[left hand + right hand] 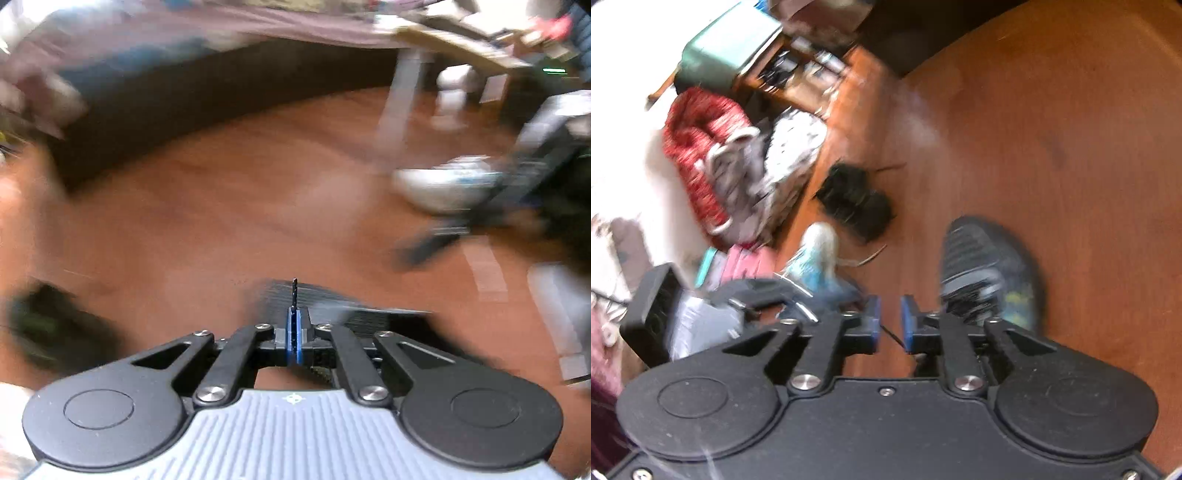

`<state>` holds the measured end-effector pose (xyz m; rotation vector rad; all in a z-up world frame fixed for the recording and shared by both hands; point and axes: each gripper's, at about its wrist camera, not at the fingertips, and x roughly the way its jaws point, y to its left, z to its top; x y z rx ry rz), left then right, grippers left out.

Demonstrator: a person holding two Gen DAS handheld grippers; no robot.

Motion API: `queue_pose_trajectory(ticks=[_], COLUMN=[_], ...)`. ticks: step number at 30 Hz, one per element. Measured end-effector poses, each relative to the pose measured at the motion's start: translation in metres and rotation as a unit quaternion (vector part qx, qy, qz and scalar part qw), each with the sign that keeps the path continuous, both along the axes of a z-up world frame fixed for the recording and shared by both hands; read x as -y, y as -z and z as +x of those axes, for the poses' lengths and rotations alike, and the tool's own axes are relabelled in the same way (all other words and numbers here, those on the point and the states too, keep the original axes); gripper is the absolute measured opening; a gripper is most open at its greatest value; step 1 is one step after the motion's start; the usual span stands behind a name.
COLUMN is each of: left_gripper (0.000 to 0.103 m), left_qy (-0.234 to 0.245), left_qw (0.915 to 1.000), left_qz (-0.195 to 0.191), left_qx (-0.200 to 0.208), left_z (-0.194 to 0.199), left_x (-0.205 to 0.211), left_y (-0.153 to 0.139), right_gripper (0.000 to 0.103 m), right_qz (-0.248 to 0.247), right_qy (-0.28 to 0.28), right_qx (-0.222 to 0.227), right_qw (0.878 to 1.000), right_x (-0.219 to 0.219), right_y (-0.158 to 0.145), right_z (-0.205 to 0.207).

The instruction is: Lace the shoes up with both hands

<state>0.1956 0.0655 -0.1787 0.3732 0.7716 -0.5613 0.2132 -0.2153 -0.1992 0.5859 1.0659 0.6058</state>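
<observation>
Wooden floor (1052,129), dark shoe (990,266), left tongs (294,332) pinching lace tip (294,291)

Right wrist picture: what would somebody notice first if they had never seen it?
Probably the red patterned bag at the left edge, in a messy pile, because it is the brightest thing. Next, the dark shoe on the wooden floor, just past the open right gripper. In the left wrist picture, the left gripper is pinched shut on a thin dark lace tip that pokes straight up.
</observation>
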Motion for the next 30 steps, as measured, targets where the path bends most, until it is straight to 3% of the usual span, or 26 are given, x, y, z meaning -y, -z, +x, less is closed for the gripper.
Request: queue_pose_trajectory(ticks=[2,3,4,6,8,11,12,19,22,26,30], left_gripper=[0.001,0.001,0.001,0.001,0.001,0.001,0.001,0.001,0.001,0.001,0.001], left_qy=[-0.006,-0.003,0.015,0.052,0.088,0.123,0.13,0.127,0.128,0.138,0.135], left_qw=[0.9967,0.9938,0.9945,0.9975,0.9955,0.9898,0.9878,0.9842,0.9832,0.9807,0.9811], left_qz=[0.061,0.084,0.082,0.045,0.026,0.018,0.015,0.03,0.042,0.052,0.05], left_qx=[0.054,0.072,0.063,0.016,-0.023,-0.069,-0.084,-0.12,-0.123,-0.128,-0.129], left_z=[0.003,0.003,0.0,-0.008,-0.021,-0.034,-0.037,-0.037,-0.038,-0.041,-0.04], left_x=[0.004,0.007,0.016,0.035,0.057,0.075,0.078,0.084,0.087,0.091,0.091], left_y=[-0.005,-0.006,-0.003,0.007,0.018,0.028,0.03,0.035,0.037,0.045,0.05], right_gripper=[0.023,0.03,0.041,0.045,0.045,0.042,0.034,0.02,0.02,0.02,0.02], right_qz=[-0.068,-0.094,-0.115,-0.152,-0.193,-0.221,-0.229,-0.226,-0.219,-0.186,-0.176], right_qy=[-0.024,-0.042,-0.059,-0.096,-0.144,-0.164,-0.168,-0.179,-0.171,-0.141,-0.137], right_qx=[0.029,0.041,0.051,0.061,0.07,0.078,0.08,0.083,0.076,0.038,0.032], right_qw=[0.997,0.994,0.99,0.982,0.968,0.958,0.955,0.954,0.958,0.972,0.974], right_x=[0.002,-0.001,-0.005,-0.017,-0.035,-0.045,-0.048,-0.05,-0.047,-0.037,-0.035], right_y=[-0.001,-0.002,-0.001,0.002,0.008,0.016,0.019,0.025,0.024,0.027,0.029], right_z=[0.001,0.0,-0.001,-0.005,-0.01,-0.014,-0.015,-0.012,-0.009,-0.001,-0.003])
